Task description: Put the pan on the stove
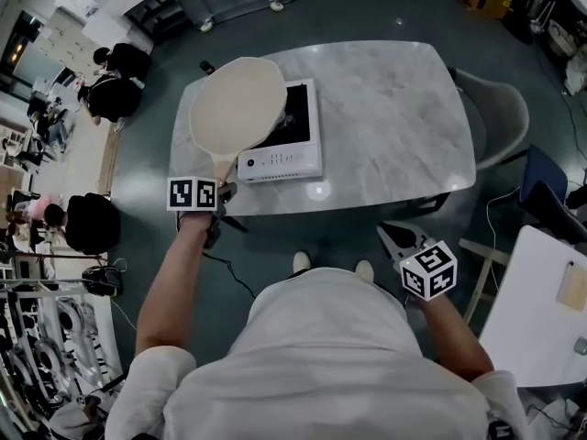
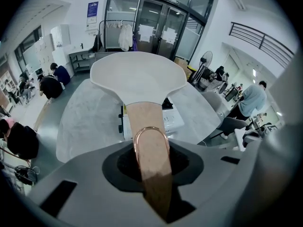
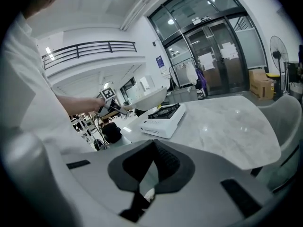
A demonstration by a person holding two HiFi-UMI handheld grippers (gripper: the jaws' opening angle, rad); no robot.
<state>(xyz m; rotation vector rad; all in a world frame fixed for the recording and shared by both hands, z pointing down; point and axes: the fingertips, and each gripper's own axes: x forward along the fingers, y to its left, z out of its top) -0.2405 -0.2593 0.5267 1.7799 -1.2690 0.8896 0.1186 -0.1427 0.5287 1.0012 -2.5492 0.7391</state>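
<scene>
A cream-coloured pan (image 1: 237, 106) with a tan wooden handle (image 2: 149, 145) hangs in the air over the left part of the white portable stove (image 1: 286, 154). The stove stands at the near left of the marble table (image 1: 394, 108). My left gripper (image 1: 220, 191) is shut on the end of the handle, just off the table's front edge. In the left gripper view the pan (image 2: 137, 74) hides most of the stove (image 2: 173, 119). My right gripper (image 1: 385, 230) hangs low in front of the table, at the right, its jaws together and empty. The right gripper view shows the stove (image 3: 163, 117) and pan (image 3: 147, 97) far to the left.
A grey chair (image 1: 500, 108) stands at the table's right end. A white side table (image 1: 550, 301) is at the lower right. People sit at desks at the far left (image 1: 115, 85). A black cable (image 1: 229, 278) lies on the floor near my feet.
</scene>
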